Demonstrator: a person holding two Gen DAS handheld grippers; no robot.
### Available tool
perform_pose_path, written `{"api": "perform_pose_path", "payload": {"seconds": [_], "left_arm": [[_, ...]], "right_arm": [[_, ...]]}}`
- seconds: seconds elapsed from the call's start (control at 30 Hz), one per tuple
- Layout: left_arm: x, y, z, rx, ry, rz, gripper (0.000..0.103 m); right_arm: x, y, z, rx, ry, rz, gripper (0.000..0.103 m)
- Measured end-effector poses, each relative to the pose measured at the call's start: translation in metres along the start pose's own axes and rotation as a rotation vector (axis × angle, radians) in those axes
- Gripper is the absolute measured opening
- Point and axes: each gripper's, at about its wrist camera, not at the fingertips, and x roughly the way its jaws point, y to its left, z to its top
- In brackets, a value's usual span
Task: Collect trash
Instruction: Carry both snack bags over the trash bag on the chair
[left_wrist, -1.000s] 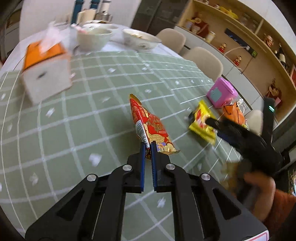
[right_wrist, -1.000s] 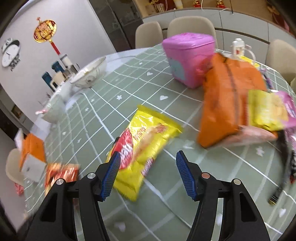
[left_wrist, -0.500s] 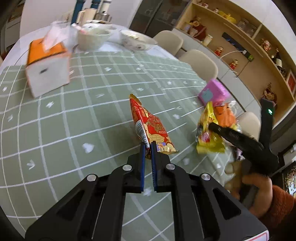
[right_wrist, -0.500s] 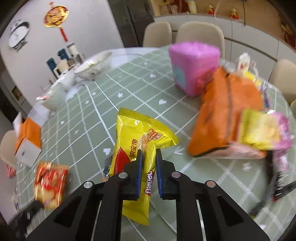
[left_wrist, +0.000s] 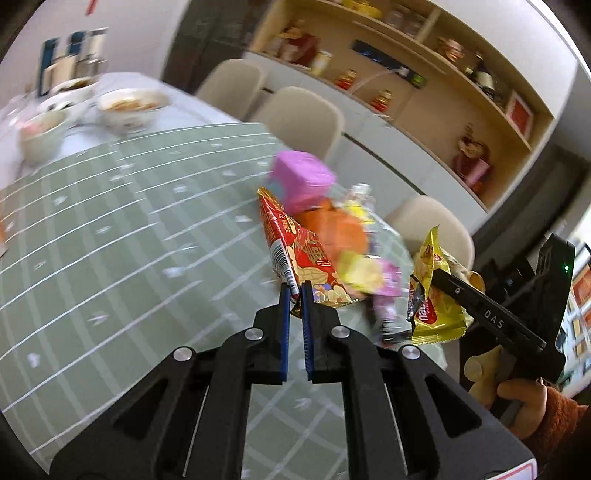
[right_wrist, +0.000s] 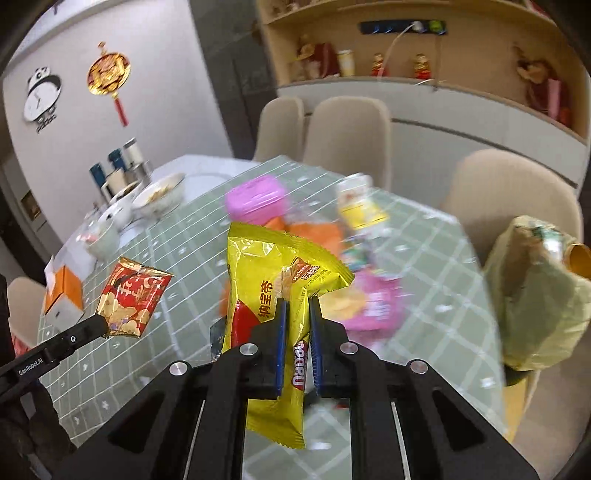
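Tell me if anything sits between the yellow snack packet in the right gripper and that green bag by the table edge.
Nothing visible does. The yellow snack packet hangs in the right gripper above the table, and the green bag stands open to its right, with only tablecloth between them.

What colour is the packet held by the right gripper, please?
Yellow with a red patch; the packet shows best in the right wrist view.
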Motion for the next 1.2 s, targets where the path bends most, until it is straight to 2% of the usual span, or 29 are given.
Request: {"api": "perform_pose_path", "payload": {"seconds": [0.43,0.57,0.73,1.0,1.13,1.2], "left_arm": [[0.063,-0.155,0.025,0.156,0.013,-0.15,0.006],[0.091,-0.209,0.028,0.223,0.021,-0.204,0.006],[0.13,-0.269,0.033,0.26,0.053,-0.279,0.006],[0.203,-0.345,0.033,0.317,0.151,-0.407,0.006],[0.242,-0.382,0.023,0.363,0.222,-0.436,0.006],[0.267,-0.399,0.012,0.389,0.275,-0.417,0.006]], "right_arm": [[-0.058,-0.133,0.032,0.063,-0.128,-0.083,0.013],[-0.077,-0.184,0.04,0.088,-0.176,-0.136,0.013],[-0.094,-0.247,0.047,0.117,-0.201,-0.204,0.013],[-0.11,-0.338,0.052,0.202,-0.228,-0.309,0.013],[-0.111,-0.373,0.05,0.236,-0.232,-0.346,0.013],[-0.11,-0.39,0.047,0.254,-0.224,-0.355,0.013]]}}
